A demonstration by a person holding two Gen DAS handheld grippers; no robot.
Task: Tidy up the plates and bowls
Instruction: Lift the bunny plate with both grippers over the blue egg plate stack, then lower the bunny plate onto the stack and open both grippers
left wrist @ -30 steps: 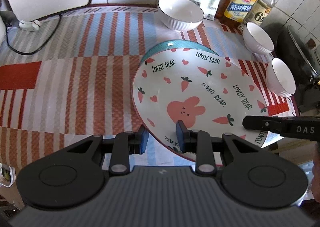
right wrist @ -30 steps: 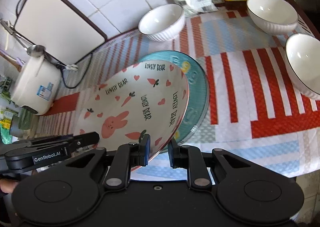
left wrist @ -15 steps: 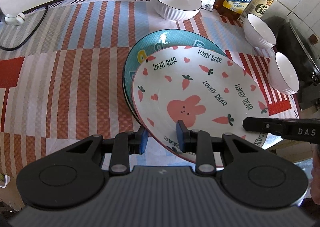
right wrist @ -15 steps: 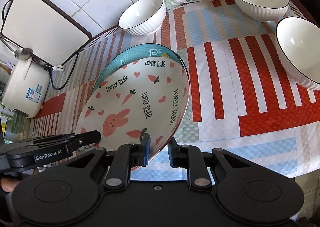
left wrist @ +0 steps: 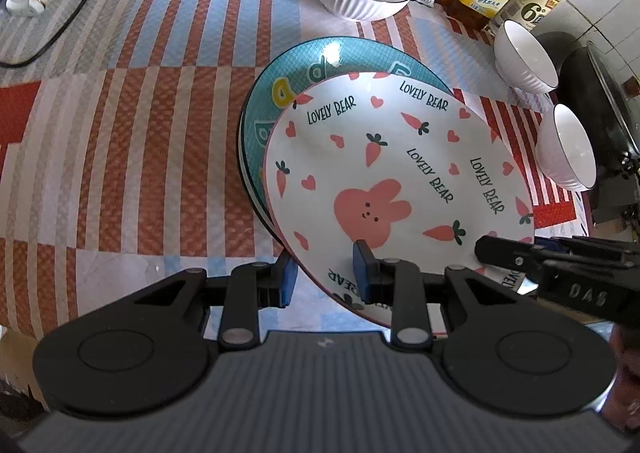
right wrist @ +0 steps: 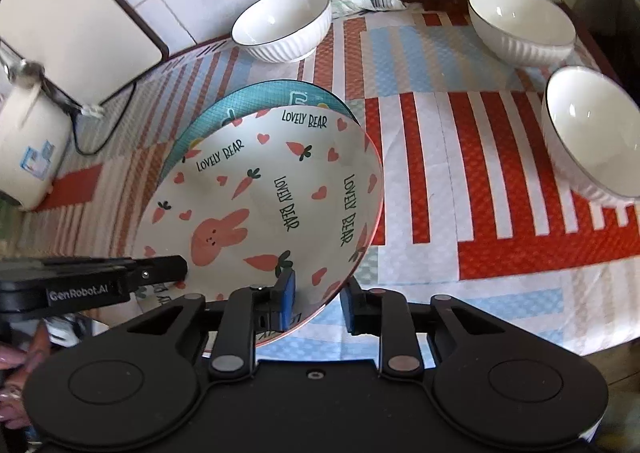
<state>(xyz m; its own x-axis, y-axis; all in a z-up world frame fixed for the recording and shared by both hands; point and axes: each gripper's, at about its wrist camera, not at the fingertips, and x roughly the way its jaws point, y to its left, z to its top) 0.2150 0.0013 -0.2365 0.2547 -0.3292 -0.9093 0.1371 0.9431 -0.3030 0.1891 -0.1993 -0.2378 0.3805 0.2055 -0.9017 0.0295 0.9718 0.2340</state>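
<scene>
Left gripper (left wrist: 323,270): clamped on near rim of white bunny-print ceramic plate (left wrist: 400,189)
Right gripper (right wrist: 318,295): clamped on same rim
Teal ceramic plate (left wrist: 280,93): under it, partly covered

The left gripper (left wrist: 323,277) was matte black, with two slim arms on silver pivot pins, round disc housings on either side, a ribbed grey body bearing a small white mark, and blue pads (left wrist: 289,282). The right gripper (right wrist: 318,303) matched it, though its body was smooth black with one small centre screw. White lettering read "GenRobot.AI" on the left gripper's side and "DAS" on the right's.
</scene>
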